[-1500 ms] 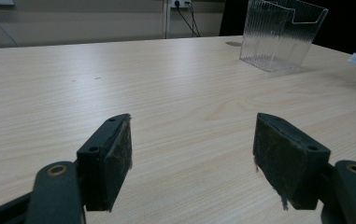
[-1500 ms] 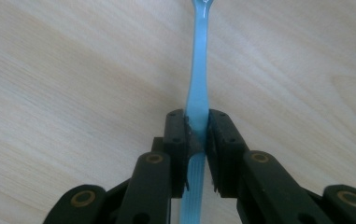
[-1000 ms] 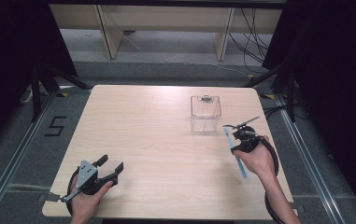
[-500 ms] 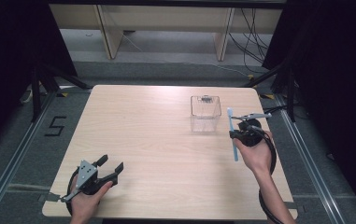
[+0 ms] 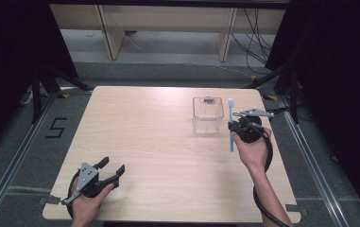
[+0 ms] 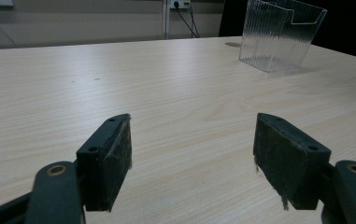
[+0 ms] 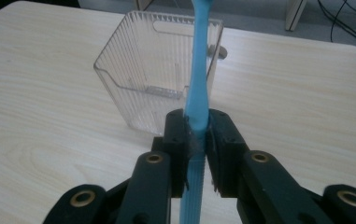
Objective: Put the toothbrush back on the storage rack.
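A light blue toothbrush (image 5: 231, 126) stands nearly upright in my right gripper (image 5: 235, 126), which is shut on its handle just right of a clear ribbed plastic holder (image 5: 208, 115). In the right gripper view the black jaws clamp the blue toothbrush (image 7: 198, 98) at mid handle, with the clear holder (image 7: 152, 74) right behind it on the table. My left gripper (image 5: 113, 171) rests at the near left corner, jaws wide apart and nothing between them. The left gripper view shows its two pads (image 6: 117, 151) spread over bare wood, the holder (image 6: 279, 35) far off.
The light wooden table (image 5: 158, 142) carries nothing else. Dark floor with rails surrounds it, a "5" mark (image 5: 57, 127) to the left, and shelving legs and cables stand beyond the far edge.
My right gripper has carried the toothbrush away from the person toward the holder's right side and turned it from slanted to nearly upright. The left gripper has stayed put.
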Demonstrator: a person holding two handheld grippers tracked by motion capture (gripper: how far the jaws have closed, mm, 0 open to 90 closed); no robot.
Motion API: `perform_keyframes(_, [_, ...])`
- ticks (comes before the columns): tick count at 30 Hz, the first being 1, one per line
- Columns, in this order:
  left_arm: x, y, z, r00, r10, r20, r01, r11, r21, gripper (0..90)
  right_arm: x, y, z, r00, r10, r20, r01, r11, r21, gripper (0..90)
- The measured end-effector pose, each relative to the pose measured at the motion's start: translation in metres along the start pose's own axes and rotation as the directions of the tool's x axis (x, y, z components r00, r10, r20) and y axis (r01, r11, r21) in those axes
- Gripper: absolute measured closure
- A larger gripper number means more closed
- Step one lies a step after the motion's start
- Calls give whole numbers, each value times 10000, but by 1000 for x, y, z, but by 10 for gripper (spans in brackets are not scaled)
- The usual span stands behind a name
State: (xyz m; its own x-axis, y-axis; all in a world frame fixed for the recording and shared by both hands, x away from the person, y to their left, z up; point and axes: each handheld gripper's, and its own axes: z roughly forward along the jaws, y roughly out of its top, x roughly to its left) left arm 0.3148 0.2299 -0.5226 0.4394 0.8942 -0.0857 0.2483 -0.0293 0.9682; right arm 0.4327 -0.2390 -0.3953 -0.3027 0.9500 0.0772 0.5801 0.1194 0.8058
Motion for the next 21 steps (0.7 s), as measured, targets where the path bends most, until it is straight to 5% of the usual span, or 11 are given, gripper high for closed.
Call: perform_keyframes(21, [0, 0, 0, 10000, -53, -14, 53, 10000, 1, 274, 2, 7, 5, 10000, 94, 30, -88, 9889, -1486, 791])
